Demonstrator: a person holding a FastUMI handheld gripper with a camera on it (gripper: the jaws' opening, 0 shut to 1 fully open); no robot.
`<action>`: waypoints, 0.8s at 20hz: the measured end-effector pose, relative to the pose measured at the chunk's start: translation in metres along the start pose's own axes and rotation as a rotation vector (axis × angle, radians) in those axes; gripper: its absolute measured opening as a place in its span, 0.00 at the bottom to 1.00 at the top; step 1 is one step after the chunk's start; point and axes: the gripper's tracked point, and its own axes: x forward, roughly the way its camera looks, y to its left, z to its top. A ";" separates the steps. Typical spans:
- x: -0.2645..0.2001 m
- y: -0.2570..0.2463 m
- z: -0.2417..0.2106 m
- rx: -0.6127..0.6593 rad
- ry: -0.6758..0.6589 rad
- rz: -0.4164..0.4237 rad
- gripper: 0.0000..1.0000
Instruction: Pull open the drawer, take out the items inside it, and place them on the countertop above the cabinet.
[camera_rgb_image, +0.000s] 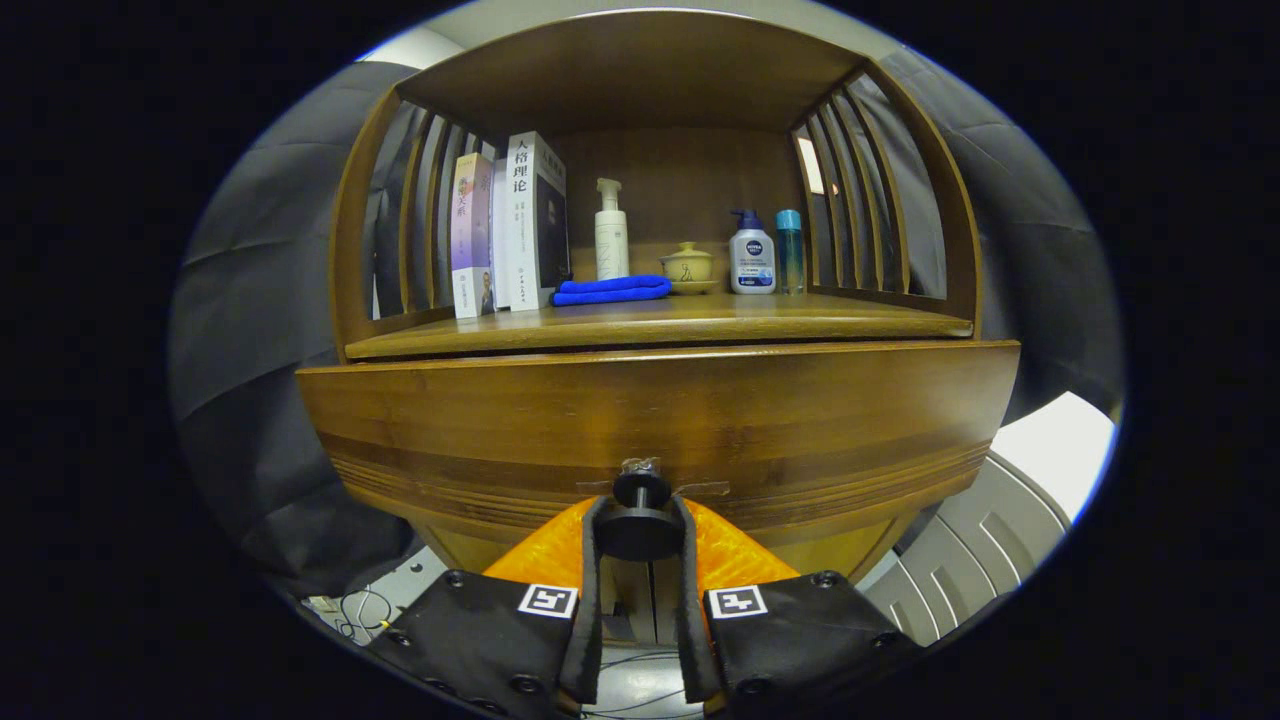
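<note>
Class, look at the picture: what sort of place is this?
Probably a home-style set: a wooden cabinet whose shelf holds books and lotion bottles. The claw grips its drawer knob.

The drawer (655, 420) front is showing smooth varnished wood with a soft sheen, and the countertop (660, 325) above it is gleaming likewise. The knob (640, 520) on that front is looking matt, perhaps metal or plastic. On the countertop a folded cloth (612, 290) is looking soft beside glossy plastic bottles (752, 255), a glazed ceramic pot (687, 265) and paper-covered books (510, 230).
</note>
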 end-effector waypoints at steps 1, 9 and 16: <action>-0.005 0.001 -0.001 -0.010 -0.002 -0.001 0.34; -0.041 0.001 -0.015 -0.042 -0.021 0.014 0.33; -0.069 0.003 -0.032 -0.081 -0.023 0.033 0.34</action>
